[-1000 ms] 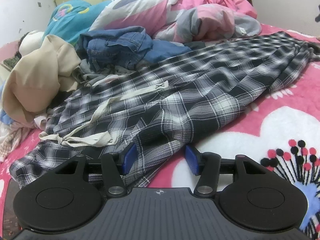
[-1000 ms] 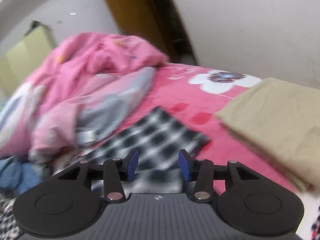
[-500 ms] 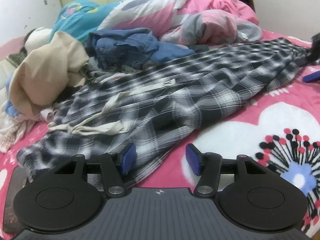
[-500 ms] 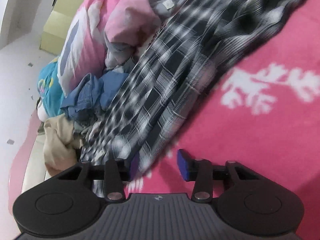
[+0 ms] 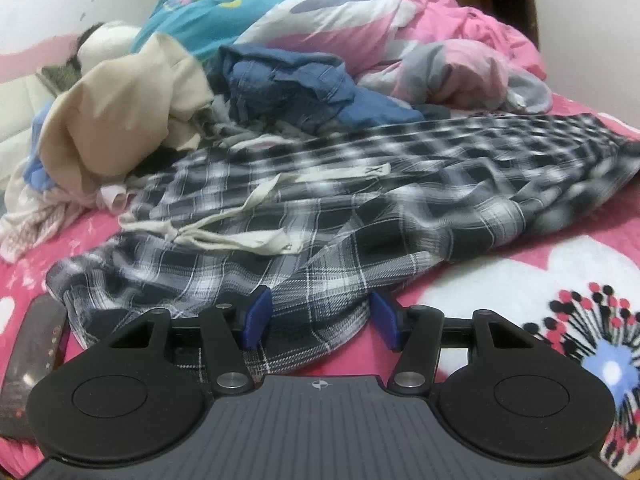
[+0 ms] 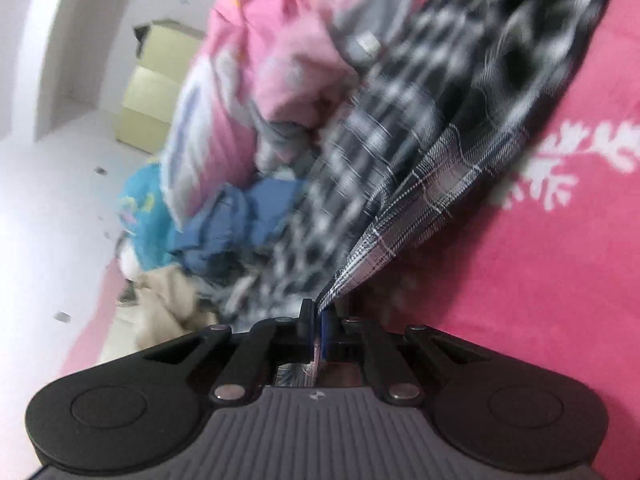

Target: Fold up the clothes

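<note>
A fleecy pink bedspread (image 5: 532, 248), printed with white flower shapes and a dotted black-and-red bloom, covered the bed and carried everything else. Along its far side a puffy pink, white and grey quilt (image 5: 400, 36) lay bunched in soft rolls, with a teal cushion or garment (image 5: 192, 20) behind it. In front of the quilt sat a crumpled heap of laundry: a beige, thick-looking garment (image 5: 120, 120) slumped to the left and a wrinkled blue denim piece (image 5: 280, 84) beside it.

The plaid trousers (image 5: 360, 208), thin woven cloth in black, grey and white checks, stretched across the bedspread from near the left gripper toward the far right, rumpled in shallow waves. Flat off-white drawstrings (image 5: 240, 236) trailed loosely over the waist end. A dark, glossy rectangular object (image 5: 32, 352) lay on the bedspread at the lower left, partly cut off; what it was could not be told.

The left gripper (image 5: 320, 320) stood released, its blue pads (image 5: 256, 316) parted with a fold of the trousers' waist edge lying between them, the cloth not pinched.

In the right wrist view, much blurred, the right gripper (image 6: 316, 320) was clenched on an edge of the plaid trousers (image 6: 424, 184), the cloth drawn into a taut narrow point at its closed jaws and fanning out wider beyond over the pink bedspread (image 6: 540, 280).
</note>
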